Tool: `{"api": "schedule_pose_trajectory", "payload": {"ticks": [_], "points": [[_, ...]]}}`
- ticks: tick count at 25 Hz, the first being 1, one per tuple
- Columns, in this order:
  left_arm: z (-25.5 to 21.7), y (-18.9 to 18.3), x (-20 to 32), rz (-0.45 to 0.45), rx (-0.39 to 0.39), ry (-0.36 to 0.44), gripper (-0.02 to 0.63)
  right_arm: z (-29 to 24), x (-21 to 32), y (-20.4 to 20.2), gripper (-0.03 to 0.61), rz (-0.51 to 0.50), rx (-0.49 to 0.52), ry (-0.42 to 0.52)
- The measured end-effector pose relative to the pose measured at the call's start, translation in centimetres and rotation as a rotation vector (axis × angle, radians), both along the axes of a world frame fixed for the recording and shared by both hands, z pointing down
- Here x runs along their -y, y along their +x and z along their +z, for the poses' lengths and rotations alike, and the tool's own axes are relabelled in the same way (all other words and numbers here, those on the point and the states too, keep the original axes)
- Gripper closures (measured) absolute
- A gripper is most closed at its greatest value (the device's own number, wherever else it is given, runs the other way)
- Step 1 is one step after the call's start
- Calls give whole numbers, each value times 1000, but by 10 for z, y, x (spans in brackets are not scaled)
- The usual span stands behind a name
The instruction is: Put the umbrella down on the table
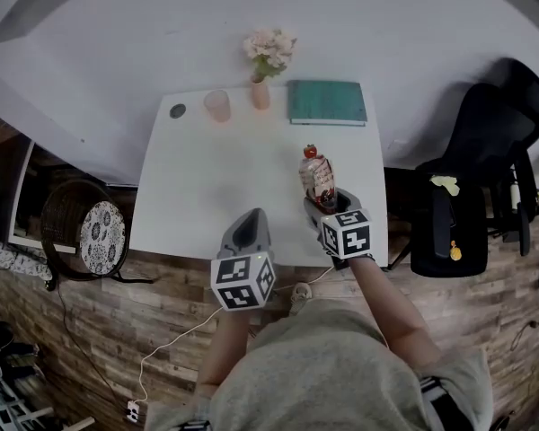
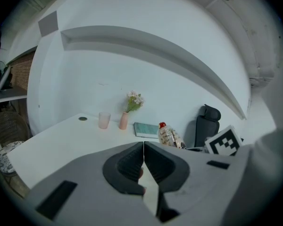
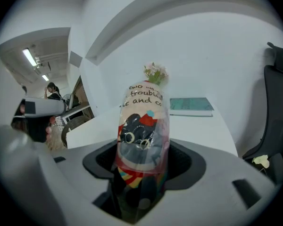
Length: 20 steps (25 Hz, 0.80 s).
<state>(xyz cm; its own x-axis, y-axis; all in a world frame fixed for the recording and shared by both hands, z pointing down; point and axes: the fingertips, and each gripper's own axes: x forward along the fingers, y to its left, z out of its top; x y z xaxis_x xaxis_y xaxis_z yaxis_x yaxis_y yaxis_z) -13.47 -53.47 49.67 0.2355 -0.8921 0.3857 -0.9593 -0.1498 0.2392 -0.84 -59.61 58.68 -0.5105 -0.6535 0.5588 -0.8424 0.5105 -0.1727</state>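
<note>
The umbrella [image 1: 317, 176] is a short folded one in a clear printed sleeve with a red cap. My right gripper [image 1: 326, 206] is shut on its lower part and holds it over the white table's [image 1: 207, 196] right front area. In the right gripper view the umbrella [image 3: 142, 140] stands between the jaws, which press it from both sides. My left gripper [image 1: 250, 229] is over the table's front edge, its jaws shut with nothing between them. In the left gripper view my left gripper [image 2: 143, 150] points over the table, with the umbrella [image 2: 168, 136] to the right.
At the table's back stand a pink vase of flowers [image 1: 266, 65], a pink cup [image 1: 217, 105], a small dark disc [image 1: 177, 110] and a teal book [image 1: 327, 102]. A black office chair [image 1: 485, 169] is at the right. A wicker stool [image 1: 88, 232] is at the left.
</note>
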Motion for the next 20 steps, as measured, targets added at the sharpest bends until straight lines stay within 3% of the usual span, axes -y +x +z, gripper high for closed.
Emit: {"api": "schedule_pose_trajectory", "payload": {"ticks": [20], "points": [[17, 5, 21, -17, 0, -39, 606, 83, 37, 2, 308, -35, -186, -210]]}}
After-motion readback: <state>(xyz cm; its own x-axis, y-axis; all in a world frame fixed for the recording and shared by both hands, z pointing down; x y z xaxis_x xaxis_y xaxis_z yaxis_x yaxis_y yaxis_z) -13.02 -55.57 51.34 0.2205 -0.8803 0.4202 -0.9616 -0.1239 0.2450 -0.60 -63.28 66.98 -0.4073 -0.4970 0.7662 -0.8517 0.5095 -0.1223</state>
